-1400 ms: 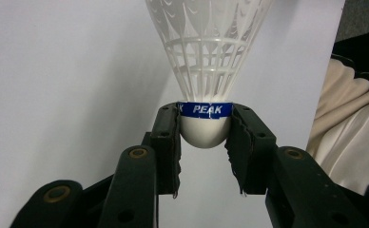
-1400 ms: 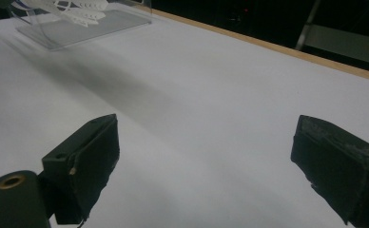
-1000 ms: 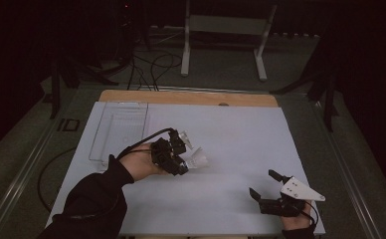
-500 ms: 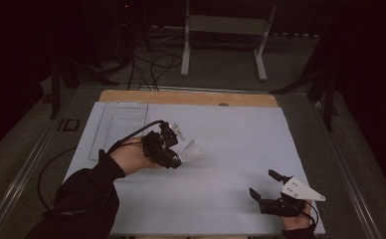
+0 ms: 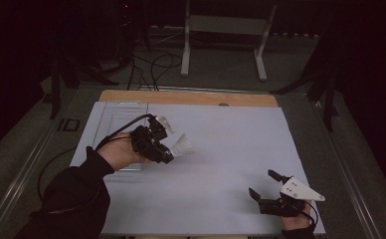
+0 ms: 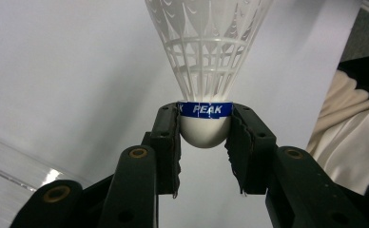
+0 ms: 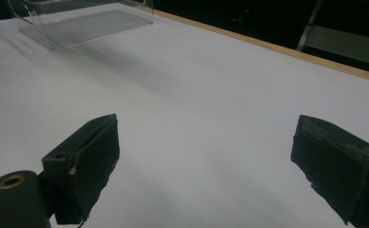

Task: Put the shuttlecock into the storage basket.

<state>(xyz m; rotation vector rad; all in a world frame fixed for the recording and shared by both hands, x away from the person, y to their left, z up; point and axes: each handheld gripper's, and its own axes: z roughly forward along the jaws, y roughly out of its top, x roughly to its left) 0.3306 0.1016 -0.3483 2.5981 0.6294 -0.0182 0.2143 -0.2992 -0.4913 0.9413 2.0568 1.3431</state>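
shuttlecock (image 6: 206, 71): white lattice skirt, blue band | tools: black | table (image 5: 231, 149): white, wooden edge

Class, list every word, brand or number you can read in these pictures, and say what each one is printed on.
"PEAK": white letters on the blue band around the white plastic shuttlecock, just above its rounded cork.
"K": a cut-off letter at the left end of that band, beside the pad.
No other writing is readable.

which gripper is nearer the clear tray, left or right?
Left. The left gripper, shut on the shuttlecock, hangs just beside the clear tray at the table's far left. The right gripper, open, sits at the near right corner, far away.
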